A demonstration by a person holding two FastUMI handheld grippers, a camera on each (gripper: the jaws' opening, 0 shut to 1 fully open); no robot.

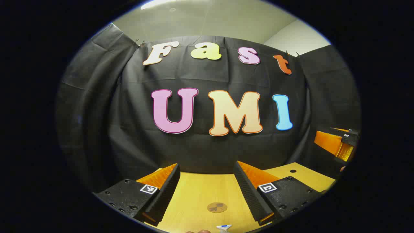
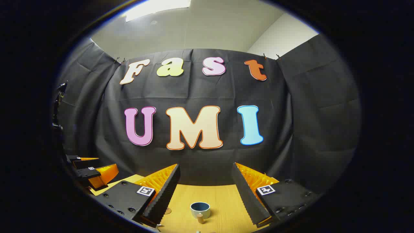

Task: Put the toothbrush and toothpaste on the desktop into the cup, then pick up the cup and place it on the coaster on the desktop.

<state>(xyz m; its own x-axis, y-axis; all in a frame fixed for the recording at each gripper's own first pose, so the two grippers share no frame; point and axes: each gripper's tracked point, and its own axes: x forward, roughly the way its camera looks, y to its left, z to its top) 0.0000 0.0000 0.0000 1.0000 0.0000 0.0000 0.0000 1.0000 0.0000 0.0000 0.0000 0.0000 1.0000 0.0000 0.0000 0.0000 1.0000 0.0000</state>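
Toothbrush and toothpaste are not clearly showing; a small white-and-blue item (image 1: 223, 227) is lying at the tabletop's (image 1: 194, 194) near edge, too cropped to name. The cup (image 2: 200, 209) is standing empty between the right gripper's (image 2: 205, 187) spread fingers, well ahead; the coaster (image 1: 217, 207) is lying before the left gripper (image 1: 207, 187), also open and holding nothing. Judging by this, the task is only starting: a descent toward the near items comes next. Room between objects looks ample.
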